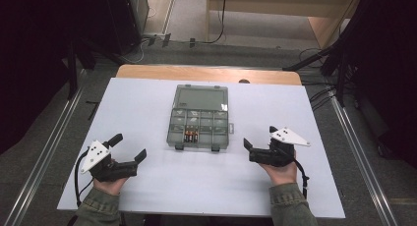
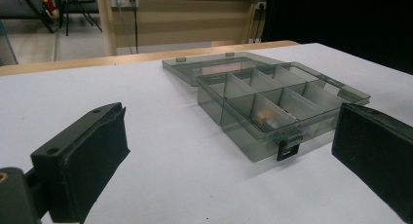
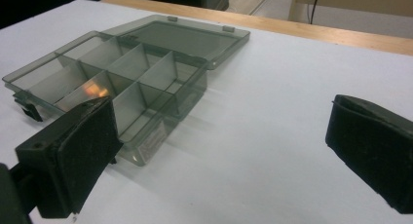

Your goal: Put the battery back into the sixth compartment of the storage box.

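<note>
The open box lay mid-desk, batteries in a front compartment. Left gripper and right gripper flanked its front corners, fingers wide, holding nothing. Best approach: reach for the batteries slowly from above.
</note>
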Demonstrator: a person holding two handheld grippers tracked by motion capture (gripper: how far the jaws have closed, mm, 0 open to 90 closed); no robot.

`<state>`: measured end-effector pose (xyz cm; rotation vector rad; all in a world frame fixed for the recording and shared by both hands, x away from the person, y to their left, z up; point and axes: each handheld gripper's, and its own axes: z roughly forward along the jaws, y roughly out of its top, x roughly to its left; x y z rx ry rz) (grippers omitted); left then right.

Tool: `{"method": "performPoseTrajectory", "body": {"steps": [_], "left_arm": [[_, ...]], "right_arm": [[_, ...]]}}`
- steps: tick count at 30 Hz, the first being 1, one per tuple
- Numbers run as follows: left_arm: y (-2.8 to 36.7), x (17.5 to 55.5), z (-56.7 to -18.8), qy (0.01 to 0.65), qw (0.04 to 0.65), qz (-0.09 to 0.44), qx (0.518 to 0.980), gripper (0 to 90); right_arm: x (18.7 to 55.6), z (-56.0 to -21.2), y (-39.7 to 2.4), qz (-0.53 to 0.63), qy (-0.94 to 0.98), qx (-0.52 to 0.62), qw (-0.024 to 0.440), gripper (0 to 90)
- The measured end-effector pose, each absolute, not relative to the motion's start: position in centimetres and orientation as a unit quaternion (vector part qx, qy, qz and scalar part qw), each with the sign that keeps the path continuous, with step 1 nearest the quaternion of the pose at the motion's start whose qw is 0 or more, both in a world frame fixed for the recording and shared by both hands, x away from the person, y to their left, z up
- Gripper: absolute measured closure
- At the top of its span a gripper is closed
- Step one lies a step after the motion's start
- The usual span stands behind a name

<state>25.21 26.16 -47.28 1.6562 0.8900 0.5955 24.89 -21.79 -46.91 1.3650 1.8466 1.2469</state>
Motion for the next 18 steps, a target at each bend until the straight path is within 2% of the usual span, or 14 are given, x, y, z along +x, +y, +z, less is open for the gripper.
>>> {"method": "performPoseTrajectory", "body": {"steps": [18], "left_arm": [[26.1,25.2,-47.4,0.376,0.547,0.255,0.703,0.0]], "right_arm": [[21.5,-49.1,-29.1,0.475,0.624,0.547,0.294,1.1]]}}
